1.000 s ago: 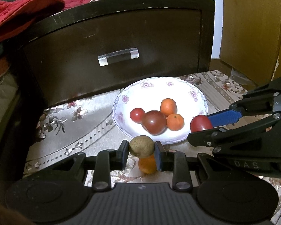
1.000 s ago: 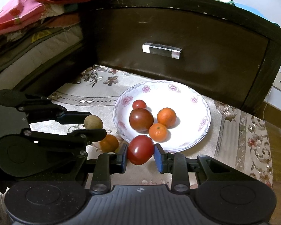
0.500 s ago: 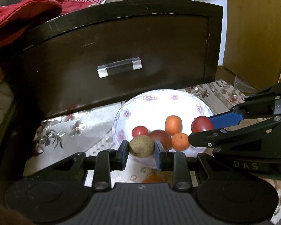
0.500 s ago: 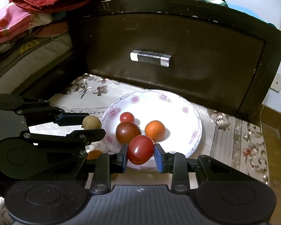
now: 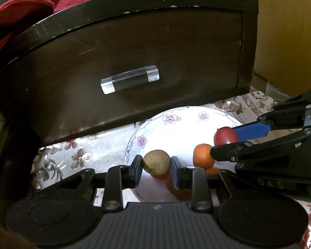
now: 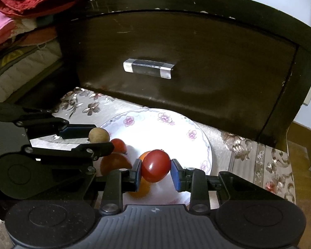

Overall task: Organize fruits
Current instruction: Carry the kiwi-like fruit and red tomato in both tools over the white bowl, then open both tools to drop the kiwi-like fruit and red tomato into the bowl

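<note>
Here we hold both fruits above the plate (image 6: 205,145): left claw (image 5: 156,165) pinches the firm brown fruit (image 5: 156,161), right claw (image 6: 155,171) the soft, slippery tomato (image 6: 155,166), each gripped across its middle; we squeeze lightly.

Dark wooden drawer (image 5: 134,58) (clear handle (image 5: 130,82)) behind floral tablecloth (image 6: 265,157).

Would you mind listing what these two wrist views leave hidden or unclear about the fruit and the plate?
- Left view: the left gripper and its brown fruit hide most fruit on the plate; only one orange shows well.
- Right view: the right gripper and its tomato cover the oranges behind.
- Both views: gripper bodies hide the plate's near rim.
</note>
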A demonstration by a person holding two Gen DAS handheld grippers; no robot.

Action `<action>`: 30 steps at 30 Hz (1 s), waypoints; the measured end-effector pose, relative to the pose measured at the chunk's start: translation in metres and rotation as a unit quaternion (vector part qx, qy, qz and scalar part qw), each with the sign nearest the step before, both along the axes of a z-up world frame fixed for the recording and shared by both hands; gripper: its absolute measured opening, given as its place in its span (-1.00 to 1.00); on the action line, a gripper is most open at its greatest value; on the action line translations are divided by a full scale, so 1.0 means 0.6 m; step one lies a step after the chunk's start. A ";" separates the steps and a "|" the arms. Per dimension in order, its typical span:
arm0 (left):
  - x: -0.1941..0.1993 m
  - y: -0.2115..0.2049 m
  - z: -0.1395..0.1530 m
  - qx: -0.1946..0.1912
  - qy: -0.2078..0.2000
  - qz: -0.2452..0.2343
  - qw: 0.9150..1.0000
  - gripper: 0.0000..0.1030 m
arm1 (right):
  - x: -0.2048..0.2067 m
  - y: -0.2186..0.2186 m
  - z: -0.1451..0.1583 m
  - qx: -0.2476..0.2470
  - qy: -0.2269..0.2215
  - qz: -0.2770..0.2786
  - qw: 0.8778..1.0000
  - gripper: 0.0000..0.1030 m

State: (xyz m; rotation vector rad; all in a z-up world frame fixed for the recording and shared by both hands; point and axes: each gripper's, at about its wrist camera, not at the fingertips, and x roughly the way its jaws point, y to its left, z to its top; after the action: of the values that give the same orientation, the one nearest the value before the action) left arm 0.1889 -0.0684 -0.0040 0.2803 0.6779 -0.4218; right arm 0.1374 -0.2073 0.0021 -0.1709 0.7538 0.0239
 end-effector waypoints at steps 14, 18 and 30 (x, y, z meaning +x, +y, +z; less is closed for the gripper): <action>0.033 -0.002 -0.012 -0.005 0.010 0.008 1.000 -0.35 | 0.032 -0.015 -0.015 0.010 0.002 0.006 1.000 -0.44; 0.037 0.000 -0.014 -0.008 0.013 0.012 1.000 -0.34 | 0.035 -0.013 -0.016 0.004 -0.003 0.009 1.000 -0.43; 0.033 -0.004 -0.014 0.003 0.013 0.012 1.000 -0.32 | 0.033 -0.011 -0.013 -0.001 -0.004 0.006 1.000 -0.41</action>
State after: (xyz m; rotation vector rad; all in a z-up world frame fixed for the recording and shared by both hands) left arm 0.2085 -0.0708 -0.0121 0.2727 0.7072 -0.4019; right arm 0.1570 -0.2142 -0.0060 -0.1780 0.7446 0.0335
